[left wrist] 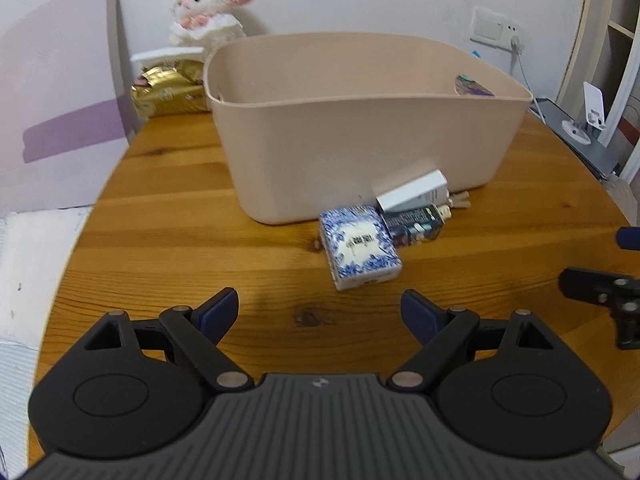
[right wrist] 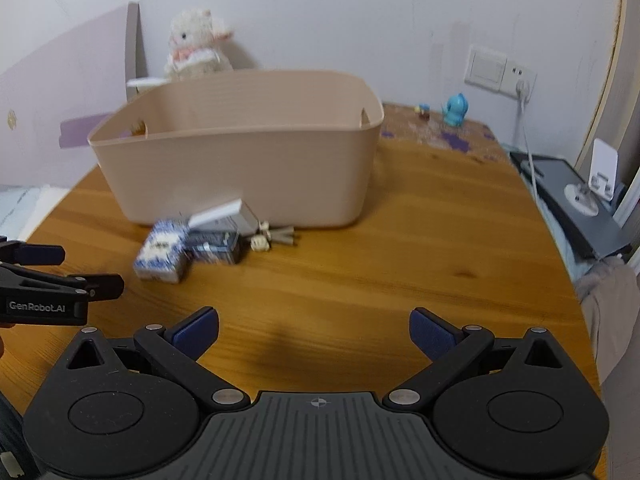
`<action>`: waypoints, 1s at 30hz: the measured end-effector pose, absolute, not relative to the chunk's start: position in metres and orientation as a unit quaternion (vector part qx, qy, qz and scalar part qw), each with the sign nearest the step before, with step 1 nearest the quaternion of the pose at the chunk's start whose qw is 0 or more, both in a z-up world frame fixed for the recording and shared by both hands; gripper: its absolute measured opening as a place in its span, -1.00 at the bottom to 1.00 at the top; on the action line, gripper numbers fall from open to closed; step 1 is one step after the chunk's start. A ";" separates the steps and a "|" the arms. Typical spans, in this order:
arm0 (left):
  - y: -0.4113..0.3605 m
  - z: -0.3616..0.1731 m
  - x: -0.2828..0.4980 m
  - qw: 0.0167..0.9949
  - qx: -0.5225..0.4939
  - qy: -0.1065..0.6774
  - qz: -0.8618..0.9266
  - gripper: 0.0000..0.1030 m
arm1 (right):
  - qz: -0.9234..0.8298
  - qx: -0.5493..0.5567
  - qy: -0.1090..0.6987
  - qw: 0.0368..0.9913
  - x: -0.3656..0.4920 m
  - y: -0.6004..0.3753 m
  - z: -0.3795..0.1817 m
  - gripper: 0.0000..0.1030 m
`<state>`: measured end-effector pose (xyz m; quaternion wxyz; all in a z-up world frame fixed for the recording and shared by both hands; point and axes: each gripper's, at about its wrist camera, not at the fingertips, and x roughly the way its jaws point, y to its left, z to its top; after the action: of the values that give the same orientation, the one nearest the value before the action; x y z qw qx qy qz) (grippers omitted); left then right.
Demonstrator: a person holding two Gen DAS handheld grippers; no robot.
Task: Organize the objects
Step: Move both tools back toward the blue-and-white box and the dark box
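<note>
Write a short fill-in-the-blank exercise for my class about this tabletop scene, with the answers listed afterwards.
1. The beige bin stands on a ____ table.
2. The blue-and-white patterned box lies ____ the bin, on the table.
3. Both the left tongs and the right tongs are ____ and hold nothing.
4. Behind the bin, against the wall, sits a white plush ____.

Answers: wooden; outside; open; toy

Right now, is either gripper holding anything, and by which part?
Nothing is held. The left gripper and right gripper are both open over bare table; the blue-and-white box lies untouched by the bin.
</note>
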<state>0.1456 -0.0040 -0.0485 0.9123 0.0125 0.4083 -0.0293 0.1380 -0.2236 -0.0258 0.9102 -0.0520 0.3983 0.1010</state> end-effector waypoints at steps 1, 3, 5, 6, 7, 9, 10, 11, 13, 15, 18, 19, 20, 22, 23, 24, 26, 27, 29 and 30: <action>-0.005 -0.051 0.147 0.911 0.012 0.411 -0.032 0.73 | 0.101 -0.053 0.402 0.908 0.140 -0.223 -0.029 1.00; -0.007 -0.056 0.151 0.909 0.010 0.414 -0.036 0.73 | 0.102 -0.052 0.412 0.904 0.145 -0.222 -0.037 1.00; -0.007 -0.060 0.156 0.908 0.005 0.416 -0.042 0.73 | 0.103 -0.049 0.420 0.900 0.150 -0.222 -0.043 1.00; -0.009 -0.062 0.157 0.907 0.002 0.418 -0.044 0.73 | 0.104 -0.046 0.424 0.899 0.153 -0.222 -0.046 1.00; -0.009 -0.063 0.159 0.906 -0.001 0.420 -0.046 0.73 | 0.104 -0.043 0.427 0.897 0.156 -0.222 -0.049 1.00; -0.010 -0.067 0.164 0.904 -0.005 0.424 -0.049 0.73 | 0.106 -0.034 0.432 0.895 0.162 -0.223 -0.054 1.00; -0.010 -0.069 0.166 0.904 -0.005 0.425 -0.051 0.73 | 0.106 -0.031 0.433 0.895 0.164 -0.224 -0.056 1.00; -0.011 -0.070 0.168 0.903 -0.006 0.426 -0.053 0.73 | 0.104 -0.027 0.434 0.895 0.167 -0.224 -0.059 1.00; -0.012 -0.072 0.171 0.904 -0.005 0.423 -0.061 0.73 | 0.099 -0.024 0.436 0.894 0.173 -0.224 -0.064 1.00; -0.013 -0.074 0.175 0.905 -0.003 0.420 -0.064 0.73 | 0.100 -0.021 0.438 0.893 0.179 -0.224 -0.068 1.00; -0.012 -0.079 0.183 0.905 -0.011 0.421 -0.060 0.73 | 0.108 -0.028 0.437 0.893 0.185 -0.221 -0.072 1.00; -0.011 -0.081 0.186 0.904 -0.015 0.424 -0.058 0.73 | 0.111 -0.034 0.435 0.893 0.187 -0.218 -0.073 1.00; -0.009 -0.083 0.190 0.901 -0.022 0.428 -0.057 0.73 | 0.114 -0.041 0.433 0.893 0.188 -0.215 -0.074 1.00; -0.008 -0.084 0.194 0.904 -0.020 0.424 -0.051 0.76 | 0.118 -0.055 0.431 0.893 0.191 -0.209 -0.076 1.00; -0.008 -0.084 0.196 0.905 -0.019 0.422 -0.051 0.76 | 0.122 -0.062 0.431 0.892 0.193 -0.205 -0.077 1.00; -0.007 -0.085 0.197 0.906 -0.018 0.421 -0.050 0.77 | 0.125 -0.065 0.432 0.891 0.195 -0.203 -0.079 1.00; -0.005 -0.085 0.199 0.907 -0.014 0.418 -0.046 0.77 | 0.130 -0.068 0.437 0.888 0.199 -0.198 -0.082 1.00; -0.003 -0.086 0.200 0.908 -0.011 0.417 -0.041 0.77 | 0.132 -0.067 0.435 0.888 0.200 -0.195 -0.082 1.00; 0.001 -0.087 0.202 0.909 -0.007 0.415 -0.032 0.77 | 0.136 -0.068 0.433 0.889 0.204 -0.190 -0.083 1.00; 0.004 -0.087 0.202 0.910 -0.005 0.414 -0.032 0.77 | 0.138 -0.068 0.432 0.889 0.205 -0.188 -0.083 1.00</action>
<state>0.2025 0.0041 -0.0872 0.9099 -0.0050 0.4136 -0.0316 0.2053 -0.1878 -0.0826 0.8887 -0.0680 0.4319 0.1380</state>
